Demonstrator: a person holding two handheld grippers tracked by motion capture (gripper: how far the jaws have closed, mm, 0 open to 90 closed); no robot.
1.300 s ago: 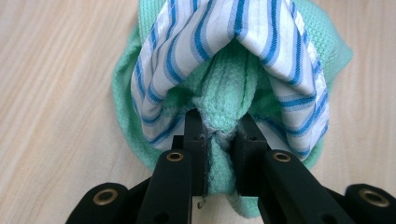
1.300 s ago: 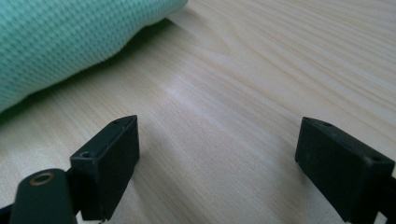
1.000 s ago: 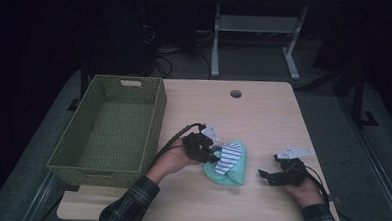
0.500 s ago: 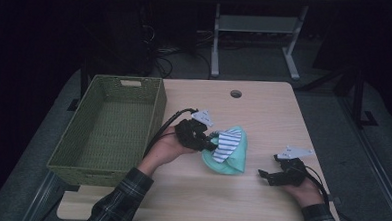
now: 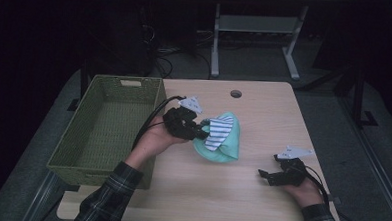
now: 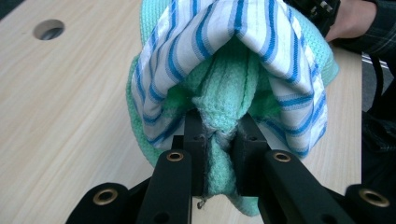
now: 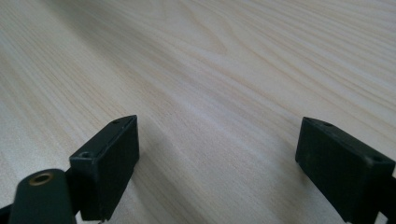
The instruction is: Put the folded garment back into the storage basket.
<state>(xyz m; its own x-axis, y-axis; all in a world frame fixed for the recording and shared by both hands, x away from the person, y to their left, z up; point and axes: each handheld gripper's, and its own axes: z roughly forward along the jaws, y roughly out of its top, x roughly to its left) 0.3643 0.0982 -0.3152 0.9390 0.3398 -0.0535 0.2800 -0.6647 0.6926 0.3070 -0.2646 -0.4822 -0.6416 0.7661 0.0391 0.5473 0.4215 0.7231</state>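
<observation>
A bundle of cloth, a mint-green towel (image 5: 225, 142) wrapped with a blue-and-white striped cloth (image 5: 218, 131), hangs just above the table middle. My left gripper (image 5: 202, 132) is shut on a fold of the green towel (image 6: 222, 154), with the striped cloth (image 6: 233, 42) draped over it. My right gripper (image 5: 264, 175) rests low over bare wood near the front right of the table. Its jaws stand wide apart with nothing between them (image 7: 217, 163).
A green woven basket (image 5: 69, 150) stands with nothing in it at the table's left side, beside my left forearm. A round cable hole (image 5: 236, 93) sits near the table's far edge. Beyond the table are dark floor and a metal stand (image 5: 257, 38).
My left gripper has carried the cloth bundle away from me and slightly leftward, lifting it off the table. The right gripper has stayed in place.
</observation>
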